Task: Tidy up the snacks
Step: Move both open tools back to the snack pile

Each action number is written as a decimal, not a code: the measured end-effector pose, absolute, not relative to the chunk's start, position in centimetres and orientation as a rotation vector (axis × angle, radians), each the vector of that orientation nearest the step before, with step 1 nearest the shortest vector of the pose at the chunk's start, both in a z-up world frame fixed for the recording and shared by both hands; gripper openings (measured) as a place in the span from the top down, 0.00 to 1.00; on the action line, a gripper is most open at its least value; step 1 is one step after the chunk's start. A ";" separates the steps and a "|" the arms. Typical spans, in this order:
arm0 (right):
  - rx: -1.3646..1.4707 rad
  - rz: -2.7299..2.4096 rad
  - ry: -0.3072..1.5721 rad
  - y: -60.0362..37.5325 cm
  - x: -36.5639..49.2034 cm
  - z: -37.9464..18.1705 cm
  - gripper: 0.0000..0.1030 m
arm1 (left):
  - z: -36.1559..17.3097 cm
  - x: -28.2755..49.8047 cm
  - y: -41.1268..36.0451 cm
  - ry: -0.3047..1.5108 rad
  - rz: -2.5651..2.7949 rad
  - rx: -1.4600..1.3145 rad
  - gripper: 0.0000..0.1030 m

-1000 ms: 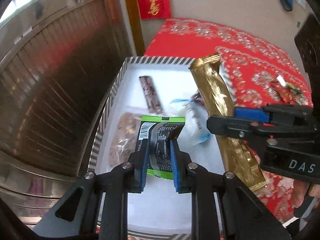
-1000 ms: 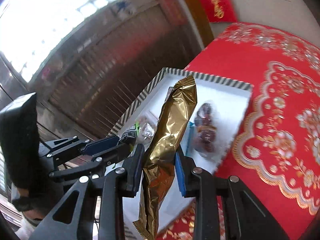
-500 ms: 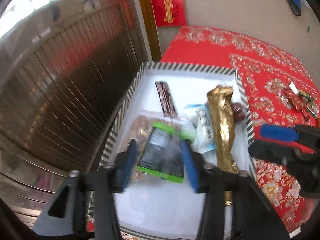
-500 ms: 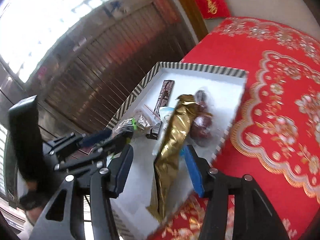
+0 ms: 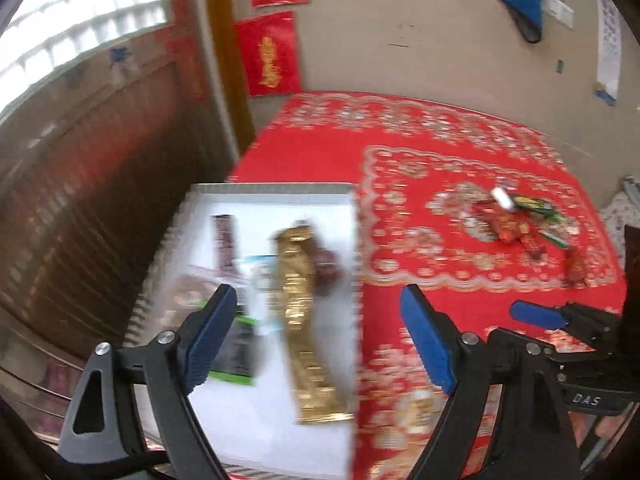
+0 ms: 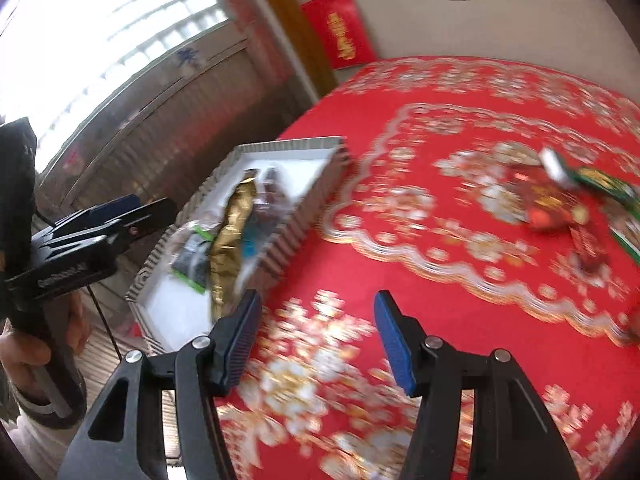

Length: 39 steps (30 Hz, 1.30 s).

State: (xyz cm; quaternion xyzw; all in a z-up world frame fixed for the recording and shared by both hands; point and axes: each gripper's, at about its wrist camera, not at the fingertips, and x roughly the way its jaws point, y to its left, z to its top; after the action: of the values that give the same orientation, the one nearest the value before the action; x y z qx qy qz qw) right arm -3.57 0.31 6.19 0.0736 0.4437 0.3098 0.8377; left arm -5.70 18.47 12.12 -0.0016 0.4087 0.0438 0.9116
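Now, from the left wrist, the left gripper (image 5: 320, 344) is spread wide and empty; the green-edged packet (image 5: 234, 350) it gripped a second ago lies blurred in the striped tray (image 5: 276, 189), partly hidden behind a finger, beside the gold bar (image 5: 304, 320). From the right wrist, the right gripper (image 6: 316, 338), likewise released, hangs over the red cloth (image 6: 460, 280); loose snacks (image 6: 568, 200) smear beyond reading.

Both the left gripper (image 5: 320, 320) and the right gripper (image 6: 316, 320) have black triangular finger arms with cut-out slots, silver round screws and ribbed blue pads (image 5: 426, 346), white lettering, seemingly "DAS", marks one body, and a bare-skinned hand (image 6: 28, 354) grips a handle.
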 end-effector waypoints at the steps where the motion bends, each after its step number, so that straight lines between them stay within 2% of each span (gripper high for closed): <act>1: 0.170 0.637 0.934 -0.6 -3.6 6.2 0.43 | 12.1 -5.5 17.7 0.842 0.074 -0.009 0.19; 18: 0.267 0.330 0.883 -15.5 -4.1 6.9 0.43 | 9.8 2.0 7.0 0.934 -0.050 -0.050 0.18; 26: 0.297 0.273 0.873 -18.9 -3.1 7.1 0.43 | 7.7 7.0 4.0 1.038 -0.070 -0.106 0.18; 39: 0.341 0.260 0.866 -21.6 -1.7 7.0 0.43 | 5.5 12.0 -0.2 1.102 -0.124 -0.172 0.19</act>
State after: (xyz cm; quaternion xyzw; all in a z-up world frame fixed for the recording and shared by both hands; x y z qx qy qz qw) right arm -1.67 -21.61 6.99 0.1639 0.4162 0.1248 0.8856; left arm 12.02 -0.15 5.46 -0.0818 0.5226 -0.0587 0.8466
